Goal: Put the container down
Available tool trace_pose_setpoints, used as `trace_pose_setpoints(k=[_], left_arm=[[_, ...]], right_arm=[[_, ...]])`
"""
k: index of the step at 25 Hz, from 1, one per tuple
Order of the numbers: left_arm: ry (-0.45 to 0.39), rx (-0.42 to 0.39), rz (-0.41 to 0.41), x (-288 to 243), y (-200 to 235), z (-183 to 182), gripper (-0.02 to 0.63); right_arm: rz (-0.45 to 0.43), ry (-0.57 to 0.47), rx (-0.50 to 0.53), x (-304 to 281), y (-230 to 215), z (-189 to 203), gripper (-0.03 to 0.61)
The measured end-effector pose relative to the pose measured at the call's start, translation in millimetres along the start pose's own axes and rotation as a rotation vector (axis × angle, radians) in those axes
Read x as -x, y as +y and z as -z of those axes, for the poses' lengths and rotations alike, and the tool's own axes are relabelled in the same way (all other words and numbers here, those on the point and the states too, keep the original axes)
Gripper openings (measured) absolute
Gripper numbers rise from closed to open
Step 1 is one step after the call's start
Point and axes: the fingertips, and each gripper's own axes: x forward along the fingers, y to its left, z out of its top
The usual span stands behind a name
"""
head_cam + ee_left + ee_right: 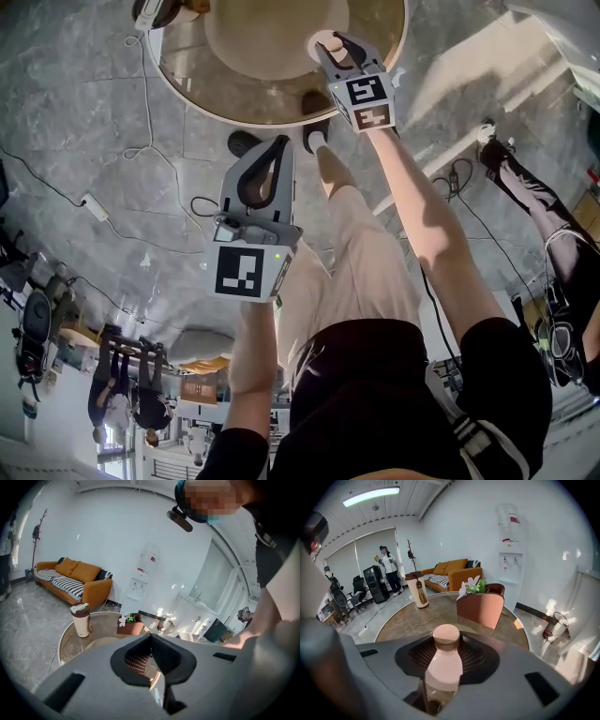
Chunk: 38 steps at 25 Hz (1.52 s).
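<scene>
The container [445, 660] is a small pale bottle with a round pinkish cap. It stands upright between the jaws of my right gripper [446, 656], which is shut on its body. In the head view the right gripper [336, 45] holds the container [323, 41] over the near edge of the round glass table [187, 66]. Whether the bottle's base touches the table is hidden. My left gripper [278, 142] is shut with nothing in it, held over the floor short of the table. In the left gripper view the left gripper [151, 639] has its fingertips meeting.
On the table [408, 620] stand a pink planter box with flowers [480, 606] and a tall cream tumbler [418, 590], with a cable between them. An orange sofa [450, 571], a water dispenser [508, 555] and people [389, 569] are beyond. A power strip [94, 206] lies on the floor.
</scene>
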Motion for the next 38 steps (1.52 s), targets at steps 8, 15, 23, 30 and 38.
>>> trace_pose_setpoints(k=[8, 15, 23, 30, 38], left_arm=[[0.011, 0.015, 0.006, -8, -1, 6, 0.018], [0.028, 0.010, 0.005, -17, -2, 10, 0.018], [0.043, 0.012, 0.022, -22, 0, 9, 0.018], [0.054, 0.010, 0.029, -28, -1, 7, 0.018], [0.062, 0.012, 0.030, -31, -6, 13, 0.018]], right_arm=[[0.039, 0.011, -0.025, -8, -11, 7, 0.137], [0.055, 0.029, -0.031, -12, -18, 19, 0.137], [0.064, 0.051, -0.041, -16, -20, 23, 0.137], [0.059, 0.068, -0.044, -16, -22, 25, 0.137], [0.029, 0.076, -0.045, -15, -19, 29, 0.141]])
